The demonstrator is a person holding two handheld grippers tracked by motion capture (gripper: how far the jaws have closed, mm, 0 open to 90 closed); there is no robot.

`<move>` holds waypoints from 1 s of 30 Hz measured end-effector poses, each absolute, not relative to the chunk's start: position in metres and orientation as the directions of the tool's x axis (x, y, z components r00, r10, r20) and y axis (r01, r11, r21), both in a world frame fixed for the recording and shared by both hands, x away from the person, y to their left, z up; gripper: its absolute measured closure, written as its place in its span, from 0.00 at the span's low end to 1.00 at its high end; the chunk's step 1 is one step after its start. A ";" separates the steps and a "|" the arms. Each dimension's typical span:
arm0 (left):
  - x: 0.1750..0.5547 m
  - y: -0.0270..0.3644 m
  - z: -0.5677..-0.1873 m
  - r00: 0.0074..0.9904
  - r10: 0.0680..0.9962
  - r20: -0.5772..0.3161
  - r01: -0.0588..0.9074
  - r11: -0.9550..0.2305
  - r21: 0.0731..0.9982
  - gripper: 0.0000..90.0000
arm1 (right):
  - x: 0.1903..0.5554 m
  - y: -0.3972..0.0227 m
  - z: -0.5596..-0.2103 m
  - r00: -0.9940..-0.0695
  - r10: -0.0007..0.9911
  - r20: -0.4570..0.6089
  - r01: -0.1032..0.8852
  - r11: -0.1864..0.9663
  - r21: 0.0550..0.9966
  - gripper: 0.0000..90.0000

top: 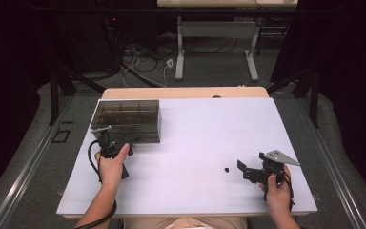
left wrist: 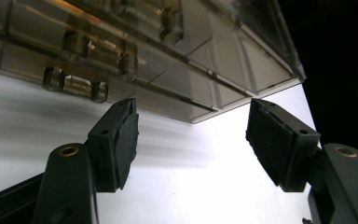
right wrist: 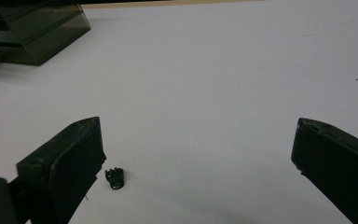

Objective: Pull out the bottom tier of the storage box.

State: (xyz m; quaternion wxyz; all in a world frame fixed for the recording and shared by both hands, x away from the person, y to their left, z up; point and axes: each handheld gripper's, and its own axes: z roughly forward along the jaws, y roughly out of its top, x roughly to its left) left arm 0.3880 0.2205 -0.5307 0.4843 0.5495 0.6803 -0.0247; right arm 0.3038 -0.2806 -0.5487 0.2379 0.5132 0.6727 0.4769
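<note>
- On the far left part of the desk (top: 195,143), in the high view, the smoky see-through compartment box (top: 126,120) stands, and the left claw (top: 116,145) is right at its near wall, spread, pinching nothing. The right claw (top: 244,170) waits at the near right, also spread, with a small black part (top: 227,169) lying just to its left. Risk, as I judge it: the left claw may push the light box away instead of gripping it, because nothing holds the box in place.
- In the left gripper view, the left claw (left wrist: 191,140) has its two pads wide apart below the box (left wrist: 158,51), close to its corner and its hinges. If the jaws close here, they could catch only the corner edge and slip off, or tilt the box.
- In the right gripper view, the right claw (right wrist: 198,158) is spread, and the small black part (right wrist: 115,178) lies just beside one jaw, not between the pads. A careless move could knock this tiny piece away across the desk (right wrist: 223,74). The box (right wrist: 42,32) is far off at the left.
</note>
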 end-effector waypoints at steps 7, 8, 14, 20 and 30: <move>0.388 0.222 -0.536 0.060 0.727 -0.684 0.784 0.390 0.483 0.39 | 0.304 -0.281 -0.549 -0.356 0.917 0.179 0.460 0.005 0.888 0.02; 0.388 0.222 -0.537 0.054 0.724 -0.687 0.781 0.398 0.481 0.39 | 0.304 -0.281 -0.549 -0.356 0.918 0.176 0.455 0.006 0.890 0.02; 0.389 0.223 -0.541 0.043 0.723 -0.689 0.781 0.406 0.474 0.41 | 0.304 -0.281 -0.549 -0.358 0.915 0.185 0.464 0.003 0.886 0.03; 0.389 0.226 -0.544 0.026 0.714 -0.700 0.783 0.421 0.458 0.42 | 0.304 -0.281 -0.549 -0.357 0.916 0.181 0.463 0.005 0.886 0.03; 0.391 0.229 -0.551 -0.003 0.701 -0.713 0.787 0.441 0.431 0.43 | 0.304 -0.282 -0.549 -0.359 0.916 0.179 0.456 0.005 0.890 0.04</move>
